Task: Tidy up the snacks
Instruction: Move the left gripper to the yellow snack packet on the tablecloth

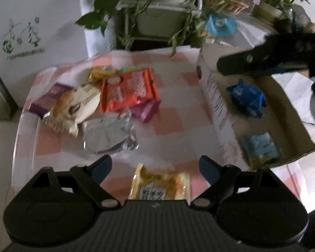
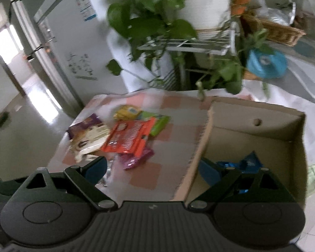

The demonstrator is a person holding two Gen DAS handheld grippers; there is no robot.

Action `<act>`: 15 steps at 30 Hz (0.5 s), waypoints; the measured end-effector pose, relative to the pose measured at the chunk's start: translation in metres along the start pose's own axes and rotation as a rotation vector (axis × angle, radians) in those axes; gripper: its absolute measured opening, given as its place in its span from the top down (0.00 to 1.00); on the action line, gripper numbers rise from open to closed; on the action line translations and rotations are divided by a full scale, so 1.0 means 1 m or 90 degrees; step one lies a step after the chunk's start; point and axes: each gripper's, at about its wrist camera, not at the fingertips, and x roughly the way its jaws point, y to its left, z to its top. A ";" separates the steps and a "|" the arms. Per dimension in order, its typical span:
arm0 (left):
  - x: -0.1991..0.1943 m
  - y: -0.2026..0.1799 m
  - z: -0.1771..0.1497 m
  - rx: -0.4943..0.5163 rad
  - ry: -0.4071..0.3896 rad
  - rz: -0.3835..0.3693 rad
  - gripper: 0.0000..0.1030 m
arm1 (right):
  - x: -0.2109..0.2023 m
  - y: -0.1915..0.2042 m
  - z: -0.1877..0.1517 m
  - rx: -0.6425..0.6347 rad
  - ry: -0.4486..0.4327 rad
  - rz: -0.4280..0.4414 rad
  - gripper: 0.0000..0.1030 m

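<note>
A pile of snack packets lies on the checked table: an orange packet (image 1: 129,89), a silver one (image 1: 109,135), a cream bread packet (image 1: 75,107), a purple one (image 1: 50,99), a magenta one (image 1: 145,110) and a yellow one (image 1: 100,73). A cardboard box (image 1: 218,105) at the right holds a dark blue packet (image 1: 246,97) and a light blue packet (image 1: 259,147). My left gripper (image 1: 155,168) is open over a yellow packet (image 1: 159,183) at the near edge. My right gripper (image 2: 153,168) is open and empty above the box's left wall (image 2: 199,145); it shows in the left wrist view (image 1: 268,59).
A potted trailing plant (image 2: 157,19) on a white wire stand hangs over the table's far edge. A wicker basket (image 2: 279,31) and a blue bag (image 2: 266,63) sit behind the box. A fridge (image 2: 58,42) stands at the left. The table (image 1: 170,121) has bare cloth between pile and box.
</note>
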 end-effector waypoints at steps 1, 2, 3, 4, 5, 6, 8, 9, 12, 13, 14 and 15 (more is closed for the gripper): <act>0.003 0.002 -0.004 -0.003 0.005 0.001 0.13 | 0.002 0.003 0.000 -0.002 0.003 0.005 0.05; 0.006 0.003 -0.007 -0.005 0.010 0.002 0.13 | 0.004 0.005 0.001 -0.004 0.007 0.009 0.05; 0.009 0.004 -0.011 -0.007 0.015 0.001 0.13 | 0.006 0.007 0.001 -0.004 0.009 0.012 0.05; 0.012 0.004 -0.014 -0.007 0.020 -0.001 0.13 | 0.008 0.009 0.002 -0.006 0.012 0.012 0.05; 0.016 0.004 -0.018 -0.005 0.026 -0.004 0.13 | 0.010 0.011 0.002 -0.008 0.013 0.010 0.05; 0.019 0.002 -0.021 0.000 0.032 -0.005 0.13 | 0.011 0.013 0.003 -0.010 0.014 0.010 0.05; 0.025 -0.003 -0.026 0.013 0.037 -0.004 0.13 | 0.014 0.017 0.004 -0.012 0.018 0.014 0.05; 0.028 -0.006 -0.028 0.021 0.038 -0.004 0.13 | 0.016 0.018 0.003 -0.013 0.021 0.017 0.05; 0.038 -0.014 -0.032 0.048 0.039 0.008 0.13 | 0.025 0.025 0.003 -0.018 0.036 0.026 0.05; 0.041 -0.015 -0.033 0.053 0.041 0.013 0.13 | 0.026 0.027 0.003 -0.022 0.040 0.026 0.05; 0.043 -0.014 -0.034 0.057 0.041 0.018 0.13 | 0.030 0.030 0.003 -0.027 0.045 0.028 0.05; 0.045 -0.013 -0.035 0.058 0.039 0.024 0.14 | 0.033 0.033 0.003 -0.032 0.050 0.029 0.05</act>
